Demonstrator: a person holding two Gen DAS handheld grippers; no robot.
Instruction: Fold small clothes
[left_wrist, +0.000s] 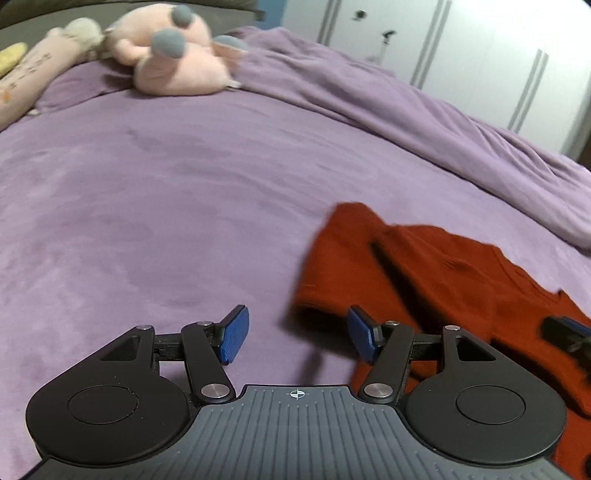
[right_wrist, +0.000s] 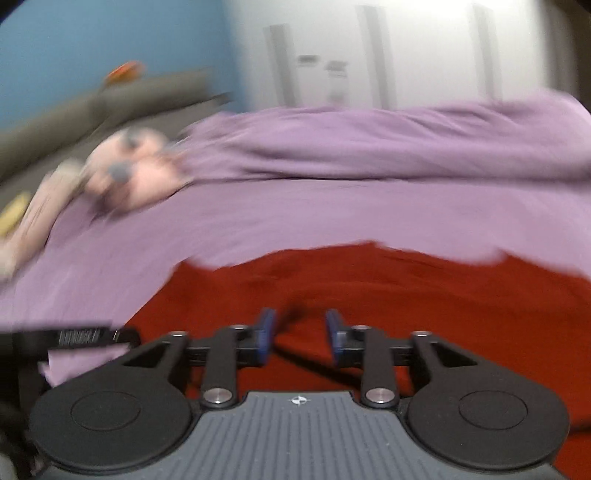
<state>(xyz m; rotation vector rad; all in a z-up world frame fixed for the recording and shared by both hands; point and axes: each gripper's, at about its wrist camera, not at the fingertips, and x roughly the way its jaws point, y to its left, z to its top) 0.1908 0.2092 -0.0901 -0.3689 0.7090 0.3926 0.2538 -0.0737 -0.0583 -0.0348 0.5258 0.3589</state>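
Observation:
A rust-red garment (left_wrist: 424, 269) lies on the purple bedspread (left_wrist: 166, 206), partly folded, with one layer lapped over another. My left gripper (left_wrist: 297, 334) is open and empty, low over the bedspread just left of the garment's near left edge. The right gripper's blue-tipped fingers (left_wrist: 570, 330) show at the right edge of the left wrist view, over the garment. In the blurred right wrist view, my right gripper (right_wrist: 300, 338) is open and empty, hovering over the red garment (right_wrist: 388, 288). The left gripper's body (right_wrist: 81, 338) shows at its lower left.
A pink plush toy (left_wrist: 173, 55) and a long pink pillow (left_wrist: 29, 81) lie at the far left of the bed. A bunched purple blanket (left_wrist: 424, 107) runs along the far right side. White wardrobe doors (left_wrist: 461, 40) stand behind the bed.

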